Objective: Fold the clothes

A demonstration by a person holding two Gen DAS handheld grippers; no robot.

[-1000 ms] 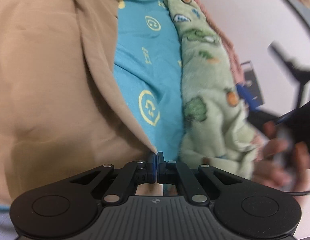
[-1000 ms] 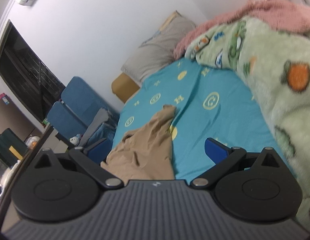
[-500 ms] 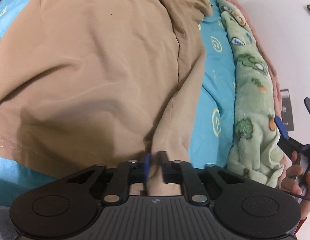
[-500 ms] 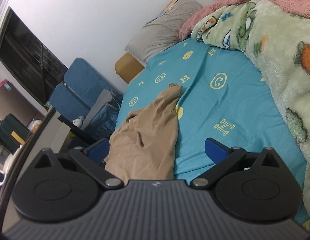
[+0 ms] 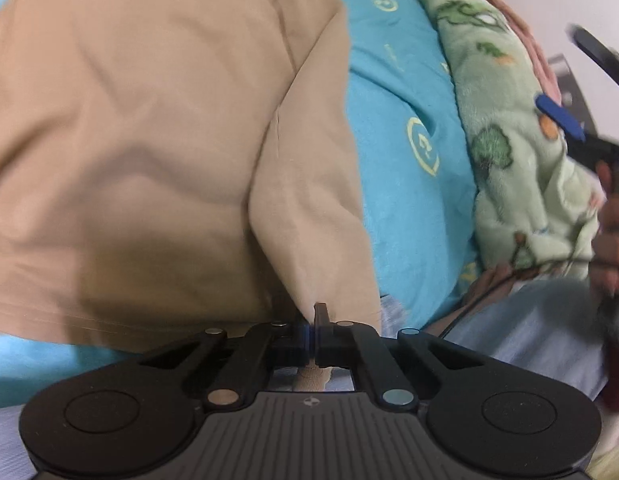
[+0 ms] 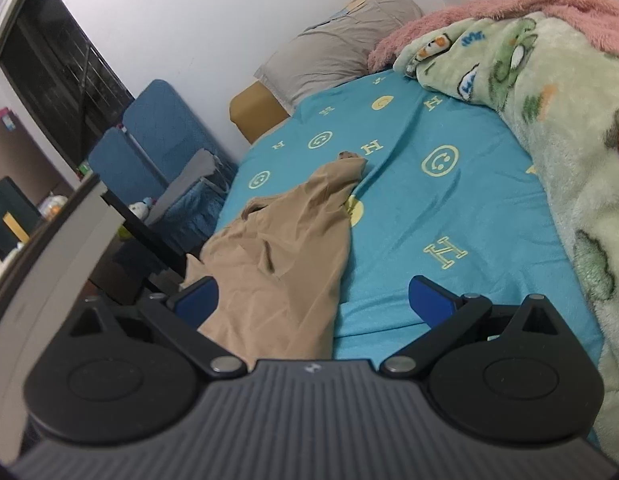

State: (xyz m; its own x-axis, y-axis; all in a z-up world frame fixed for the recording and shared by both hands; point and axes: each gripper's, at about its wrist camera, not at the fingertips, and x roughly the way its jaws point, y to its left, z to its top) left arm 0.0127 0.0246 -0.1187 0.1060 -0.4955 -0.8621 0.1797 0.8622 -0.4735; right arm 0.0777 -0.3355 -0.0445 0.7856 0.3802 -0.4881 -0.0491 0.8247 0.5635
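A tan garment [image 5: 141, 128] lies crumpled on the blue bed sheet [image 5: 393, 128]. My left gripper [image 5: 311, 330] is shut on a fold at the garment's near edge, and a bit of tan cloth shows below the closed jaws. In the right wrist view the same garment [image 6: 281, 264] stretches away across the sheet [image 6: 449, 220]. My right gripper [image 6: 313, 296] is open and empty, held above the garment's near end. It also shows blurred at the right edge of the left wrist view [image 5: 565, 120].
A green cartoon blanket [image 6: 549, 120] and a pink blanket [image 6: 509, 8] are heaped along the right side of the bed. A grey pillow [image 6: 337, 48] lies at the head. Blue chairs [image 6: 149, 140] and a dark table edge [image 6: 149, 236] stand left of the bed.
My left gripper opened briefly and has closed again on a fold of the garment, which now lies lower on the sheet. My right gripper has moved closer over the garment's near end.
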